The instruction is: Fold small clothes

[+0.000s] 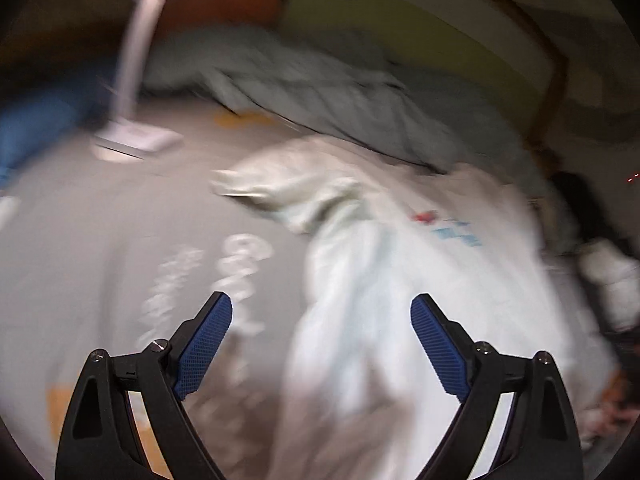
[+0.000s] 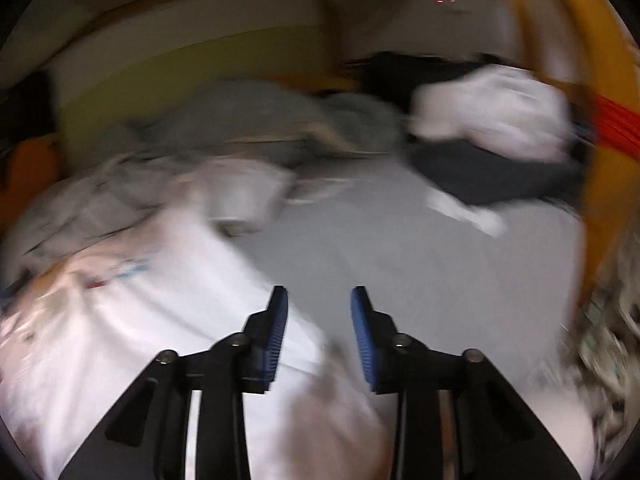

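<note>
Both views are blurred by motion. A white shirt (image 1: 420,272) with a small red and blue print lies crumpled on the grey mat (image 1: 80,240). My left gripper (image 1: 321,312) hovers over the shirt's left edge, jaws wide open with nothing between the blue pads. In the right wrist view the same white shirt (image 2: 160,300) spreads at lower left. My right gripper (image 2: 319,308) is above its right edge, jaws parted by a narrow gap, and no cloth is pinched between the pads.
A grey-green garment (image 1: 320,92) is heaped at the back of the mat. A white lamp stand (image 1: 136,80) rises at back left. A white cloth (image 2: 492,112) on a dark garment (image 2: 500,176) lies at back right. An orange-yellow edge (image 2: 600,140) borders the right.
</note>
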